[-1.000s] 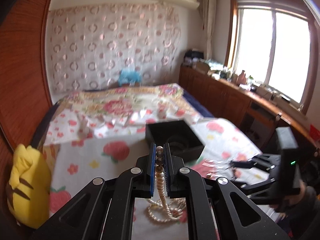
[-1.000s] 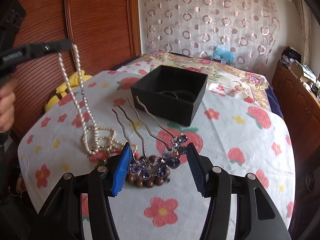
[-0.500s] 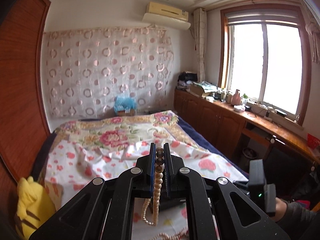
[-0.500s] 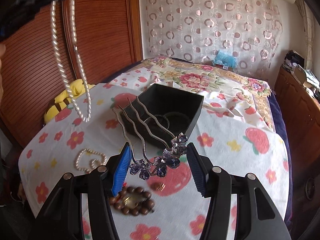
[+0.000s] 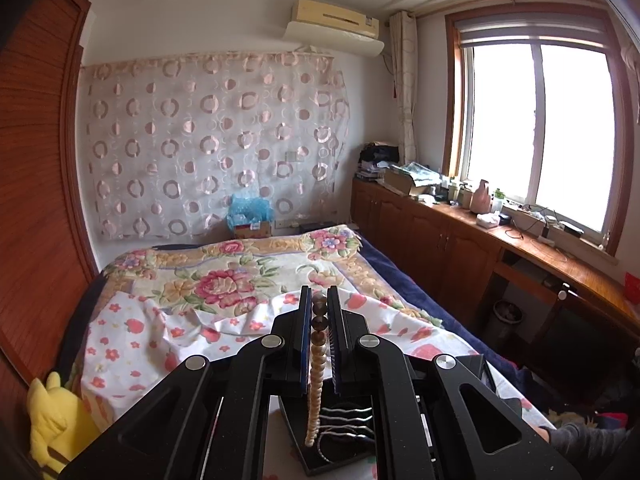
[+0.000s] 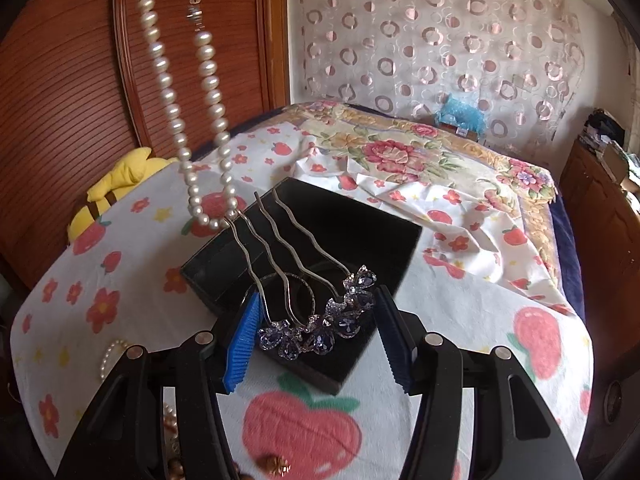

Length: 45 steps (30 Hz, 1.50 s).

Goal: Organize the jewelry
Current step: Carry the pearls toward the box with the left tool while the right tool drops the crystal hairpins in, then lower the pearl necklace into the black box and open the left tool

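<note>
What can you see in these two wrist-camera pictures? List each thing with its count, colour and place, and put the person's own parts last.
pearl necklace: one, white, hanging above the bed beside the box.
hair comb: one, silver prongs with purple stones, over the box.
box: one, black, open, on the cloth, a ring-like piece inside.
cloth: one, white with red prints, spread on the bed.
bead bracelet: one, brown, lower left on the cloth, mostly hidden.
plush toy: one, yellow, at the bed's edge.
sleeve: one, grey, lower right.
left claw: black, shut on the pearl necklace.
right claw: black with blue pads, holding the hair comb.
</note>
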Each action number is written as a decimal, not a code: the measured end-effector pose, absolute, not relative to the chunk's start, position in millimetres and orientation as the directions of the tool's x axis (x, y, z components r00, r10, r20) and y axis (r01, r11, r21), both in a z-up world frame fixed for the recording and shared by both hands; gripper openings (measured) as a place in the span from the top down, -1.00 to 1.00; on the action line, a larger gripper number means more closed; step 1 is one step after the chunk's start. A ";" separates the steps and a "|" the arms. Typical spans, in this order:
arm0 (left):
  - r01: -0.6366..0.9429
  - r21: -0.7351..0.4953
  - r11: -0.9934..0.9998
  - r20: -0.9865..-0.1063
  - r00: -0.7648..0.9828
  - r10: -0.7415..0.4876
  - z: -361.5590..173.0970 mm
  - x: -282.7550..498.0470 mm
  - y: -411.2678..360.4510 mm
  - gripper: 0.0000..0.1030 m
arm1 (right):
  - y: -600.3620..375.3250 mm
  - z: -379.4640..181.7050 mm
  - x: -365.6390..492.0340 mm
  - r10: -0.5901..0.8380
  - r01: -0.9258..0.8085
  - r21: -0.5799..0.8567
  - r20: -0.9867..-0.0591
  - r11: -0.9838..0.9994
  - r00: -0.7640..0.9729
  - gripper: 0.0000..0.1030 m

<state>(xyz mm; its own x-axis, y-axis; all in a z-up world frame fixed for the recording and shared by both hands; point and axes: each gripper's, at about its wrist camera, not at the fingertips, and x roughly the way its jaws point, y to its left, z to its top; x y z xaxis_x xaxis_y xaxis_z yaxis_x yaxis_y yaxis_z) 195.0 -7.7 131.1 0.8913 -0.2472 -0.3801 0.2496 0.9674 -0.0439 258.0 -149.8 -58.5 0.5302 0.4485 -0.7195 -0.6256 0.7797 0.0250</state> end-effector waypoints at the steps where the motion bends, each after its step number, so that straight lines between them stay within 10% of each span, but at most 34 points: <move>1: 0.250 -0.042 0.967 -0.384 0.890 -0.246 129.1 198.0 -7.9 0.87 | -148.0 -61.3 259.6 0.448 -0.628 0.027 -0.724 0.778 0.524 -0.14; 27: 0.250 -0.021 0.968 -0.467 0.854 -0.231 86.9 254.2 -17.6 0.87 | -166.5 -48.9 247.1 0.428 -0.596 0.006 -0.701 0.803 0.570 -0.32; 45: 0.232 -0.044 0.972 -0.582 0.785 -0.214 1.2 160.3 4.7 0.86 | -190.5 -51.5 168.8 0.438 -0.553 0.045 -0.665 0.832 0.605 -0.32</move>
